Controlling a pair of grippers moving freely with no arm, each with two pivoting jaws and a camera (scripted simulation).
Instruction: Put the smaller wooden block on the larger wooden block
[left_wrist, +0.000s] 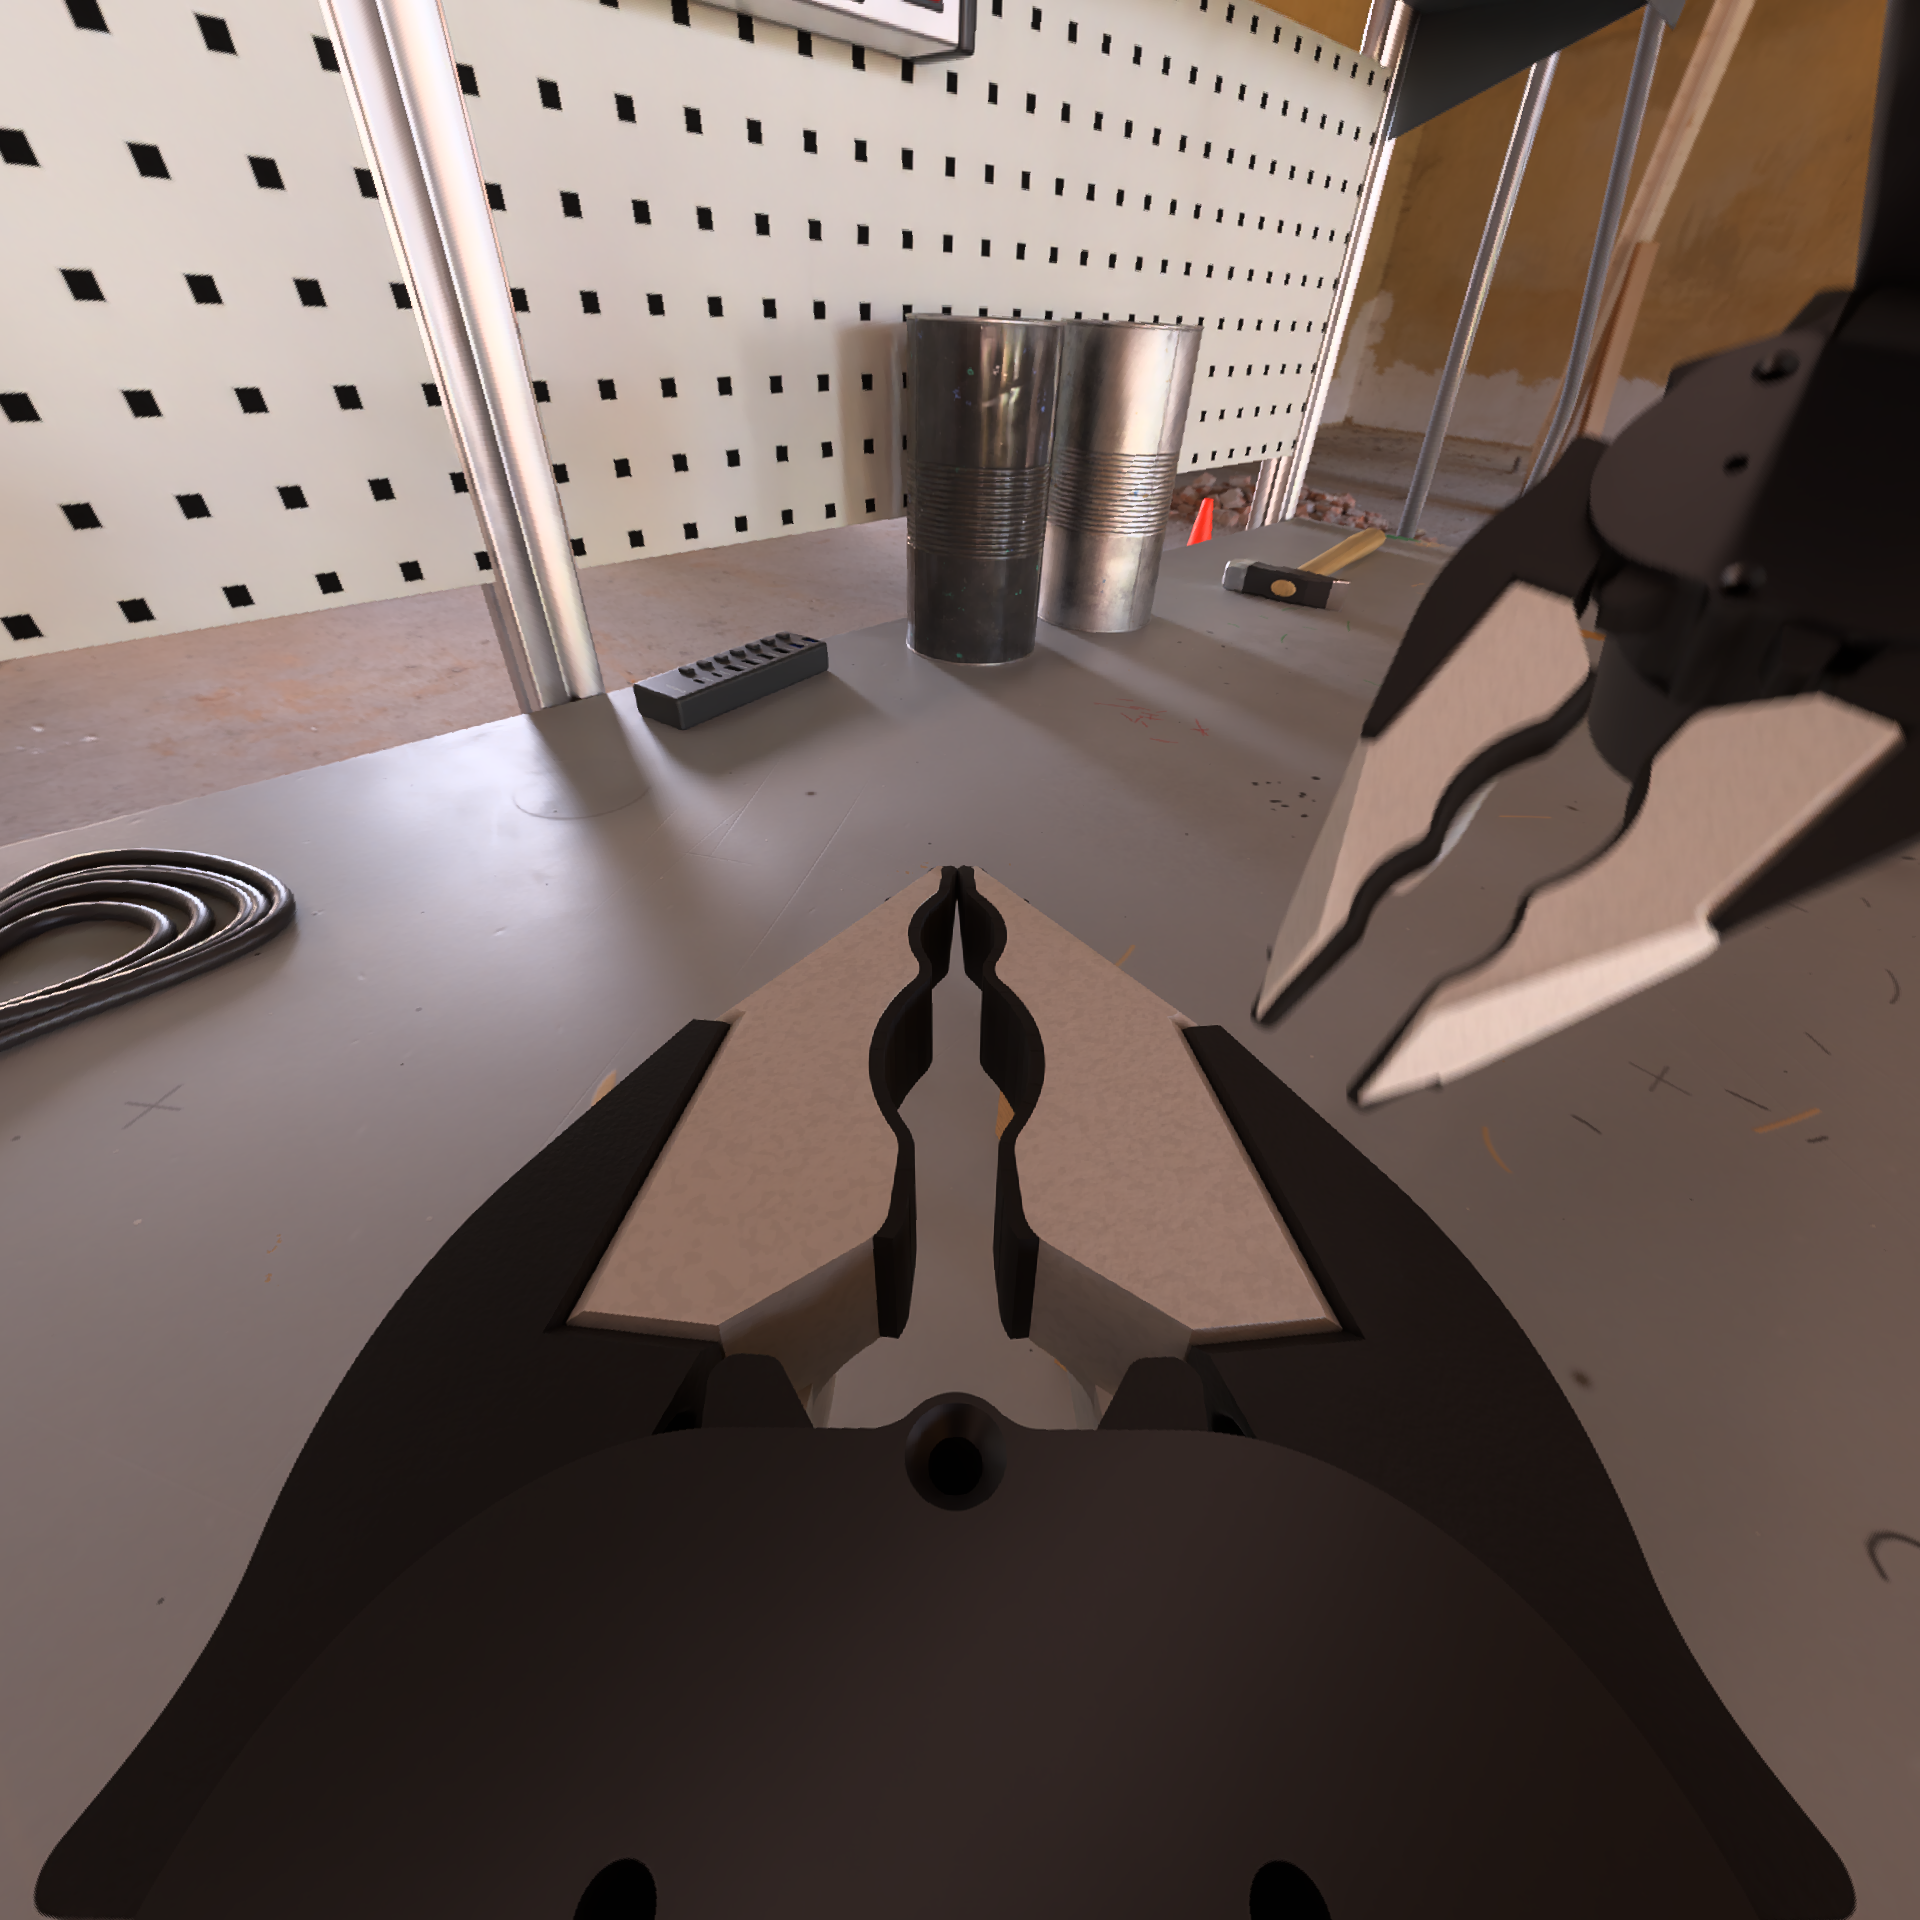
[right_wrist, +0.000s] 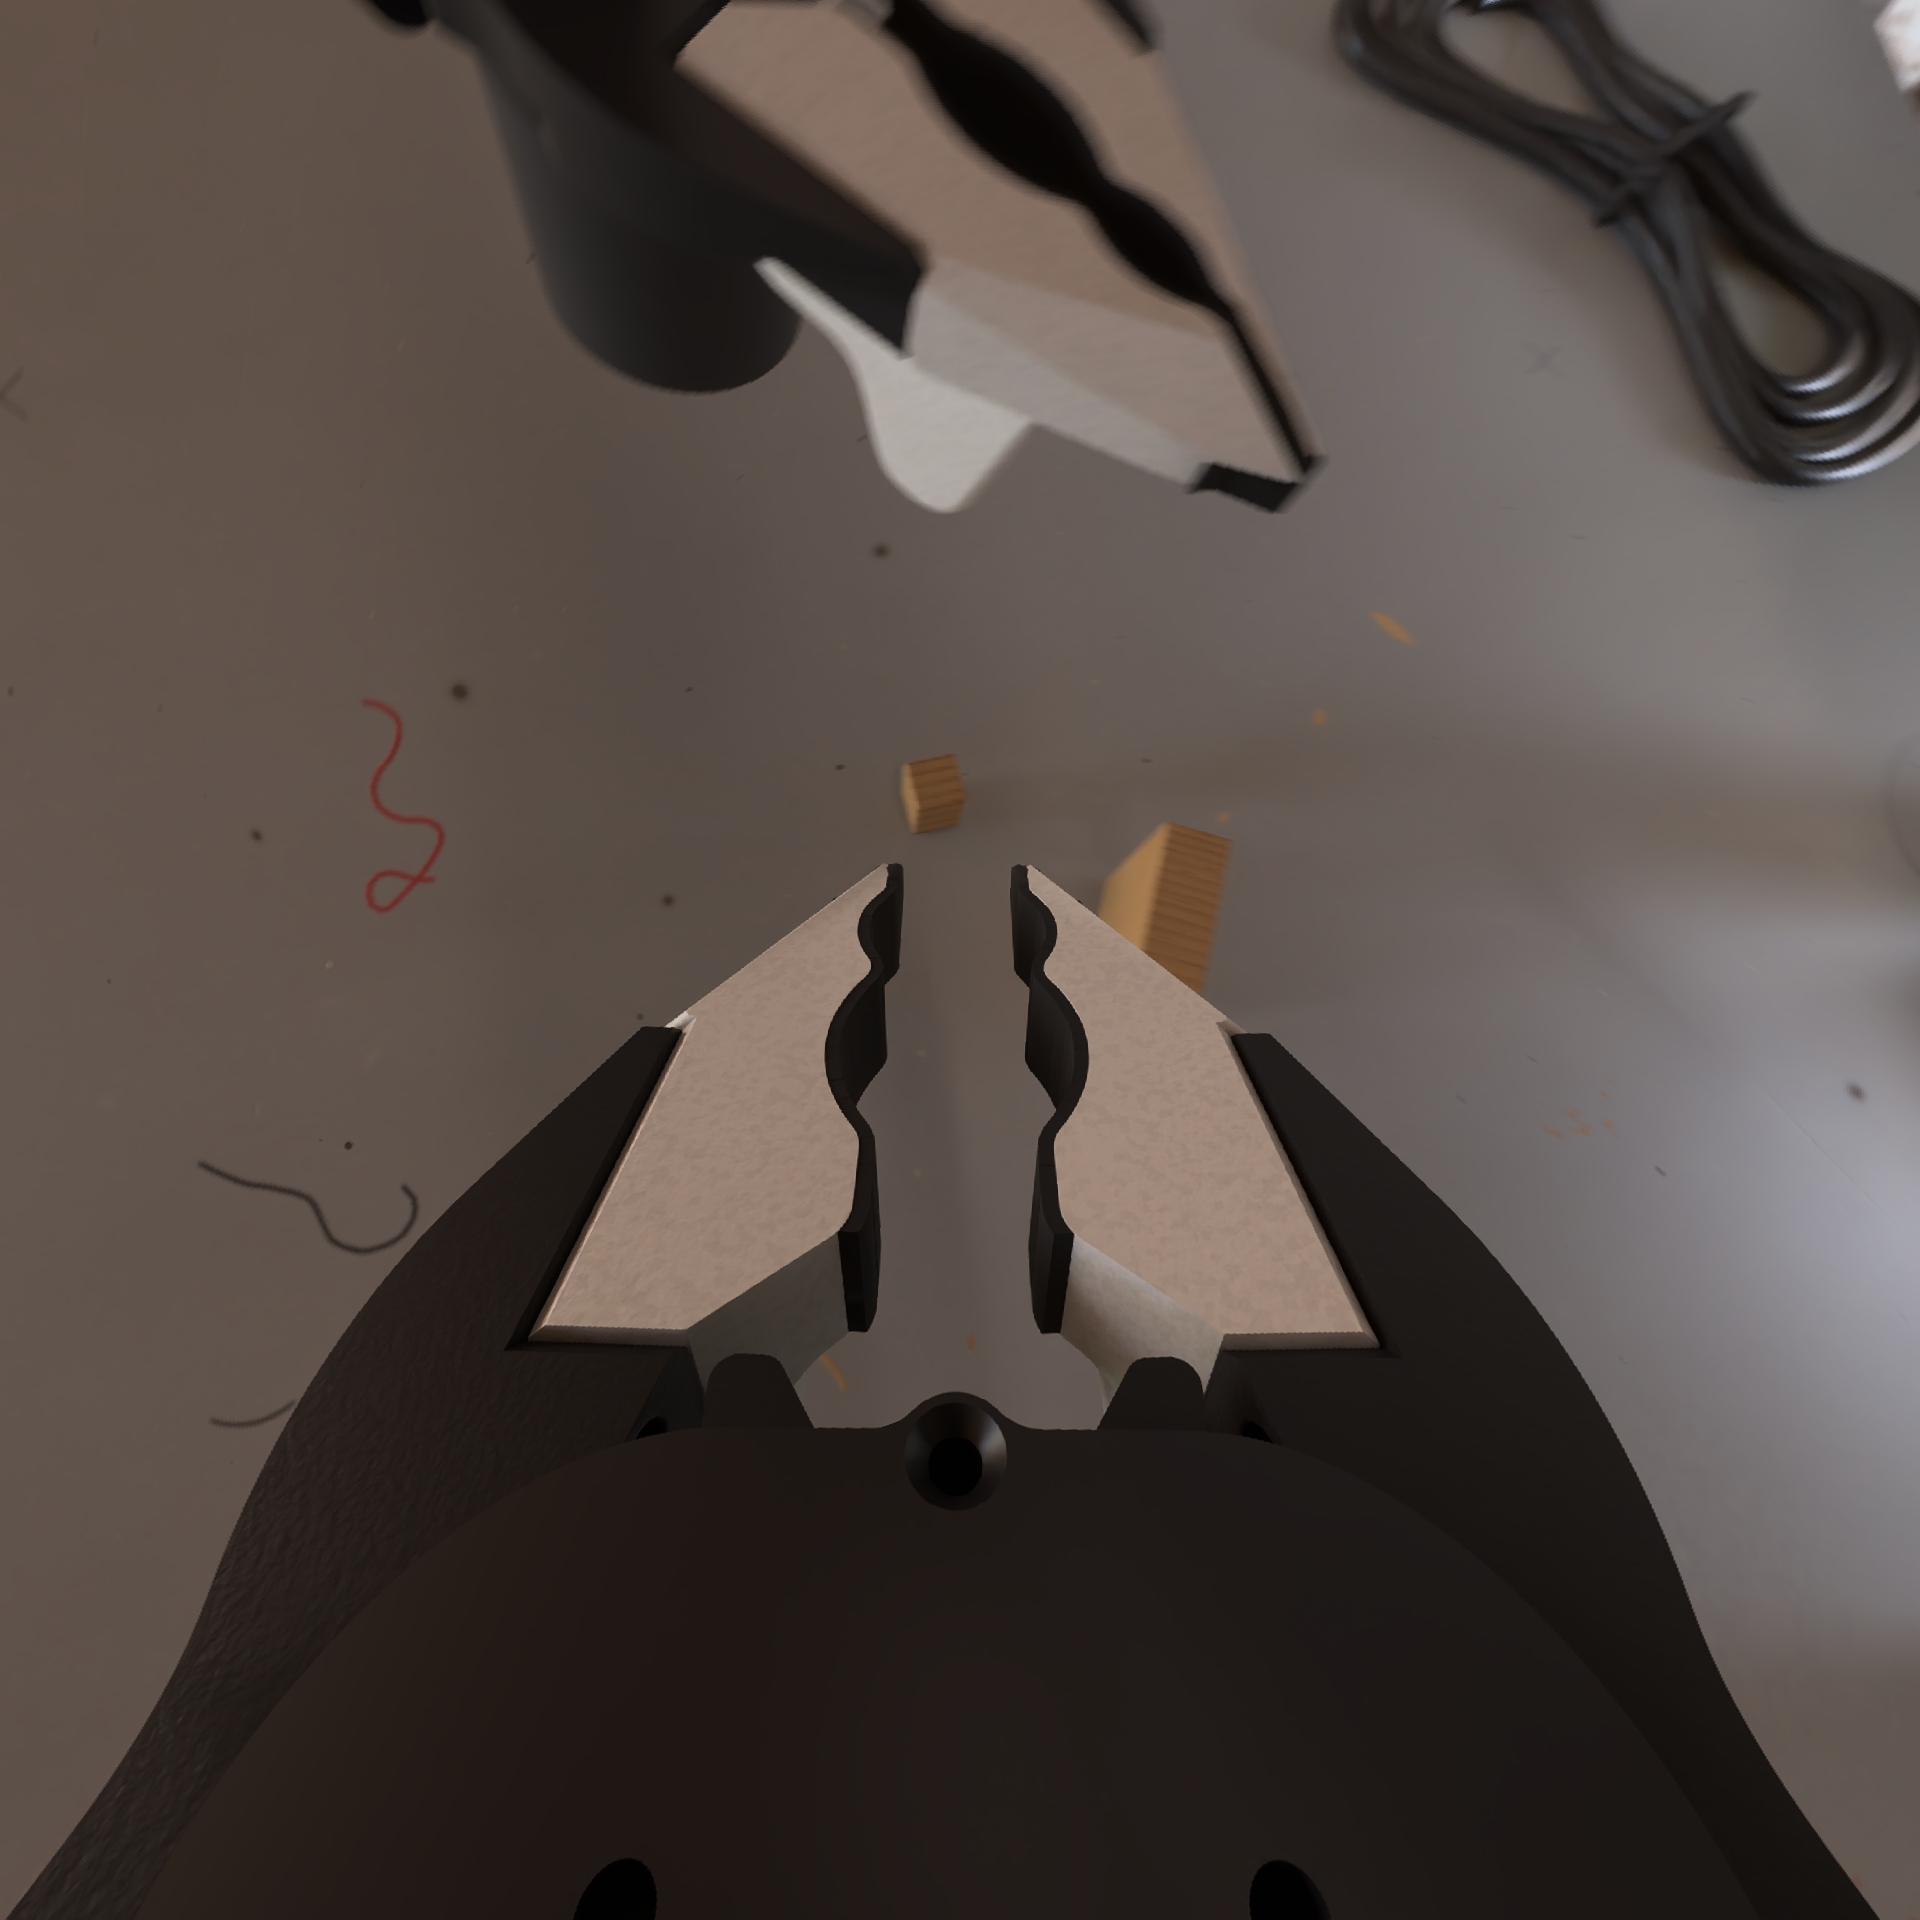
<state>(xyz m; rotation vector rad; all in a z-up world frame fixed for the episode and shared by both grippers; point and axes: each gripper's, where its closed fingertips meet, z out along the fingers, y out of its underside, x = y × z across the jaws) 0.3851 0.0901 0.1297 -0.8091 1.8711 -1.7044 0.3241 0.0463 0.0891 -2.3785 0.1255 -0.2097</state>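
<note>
In the right wrist view the smaller wooden block (right_wrist: 933, 795) lies on the grey table (right_wrist: 520, 623), just beyond my right gripper's (right_wrist: 956, 873) fingertips. The larger wooden block (right_wrist: 1169, 894) stands to its right, partly hidden behind my right finger. The right gripper is open and empty, above the table and apart from both blocks. My left gripper (left_wrist: 958, 873) is shut and empty. It hovers beyond the blocks in the right wrist view (right_wrist: 1299, 478). The right gripper shows in the left wrist view (left_wrist: 1311, 1055), open. The left gripper's fingers hide the blocks in the left wrist view.
Two metal cans (left_wrist: 982, 488) stand at the back by a pegboard wall (left_wrist: 727, 260) and a metal post (left_wrist: 488, 416). A black power strip (left_wrist: 732, 681), a hammer (left_wrist: 1299, 577) and a coiled black cable (right_wrist: 1683, 239) lie on the table.
</note>
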